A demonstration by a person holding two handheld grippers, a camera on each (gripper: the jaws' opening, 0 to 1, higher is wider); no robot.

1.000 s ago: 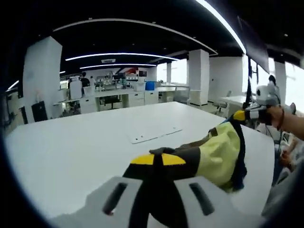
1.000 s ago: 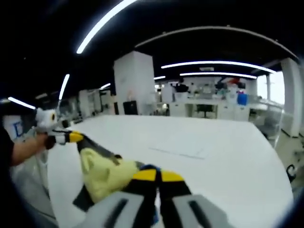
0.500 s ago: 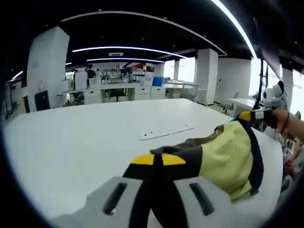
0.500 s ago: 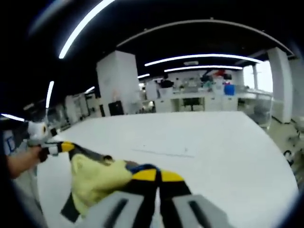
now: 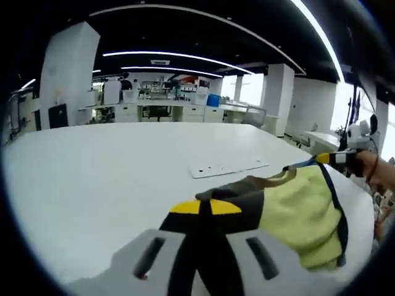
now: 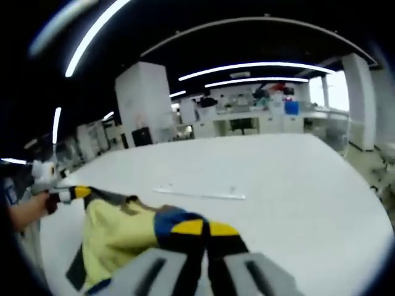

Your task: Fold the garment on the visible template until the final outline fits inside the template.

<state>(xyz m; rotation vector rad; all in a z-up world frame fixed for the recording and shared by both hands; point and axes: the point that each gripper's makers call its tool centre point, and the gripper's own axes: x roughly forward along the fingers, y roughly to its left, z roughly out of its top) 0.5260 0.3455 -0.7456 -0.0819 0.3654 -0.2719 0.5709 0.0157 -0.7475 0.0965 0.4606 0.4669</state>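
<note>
Garment held stretched between both grippers above white table

Left gripper [image 5: 205, 206]: yellow-tipped jaws closed together, clamped on dark edge of garment [image 5: 296, 213]. Seen also in right gripper view [image 6: 75, 192], far left, held by a hand [image 6: 28, 209], jaws pinched on the garment's far corner.

Right gripper [image 6: 197, 227]: jaws closed on blue and dark edge of garment [image 6: 117, 237]. Visible in left gripper view at far right [image 5: 327, 158], gripped by a hand [image 5: 376, 169], clenched on the opposite corner.

Garment: pale yellow fabric with dark trim and a blue border, spanning from one gripper to the other, sagging in the middle. Located over the near edge of table [image 5: 92, 179], toward the person's side. Cannot tell whether the lowest fabric touches the surface.

Template [image 5: 228, 167]: thin flat white sheet lying on the table surface toward its middle, beyond the garment and apart from it. Appears in right gripper view as a narrow strip [image 6: 200, 194].

Background: open office with white pillars, desks and ceiling light strips, past the far edge of the table.
</note>
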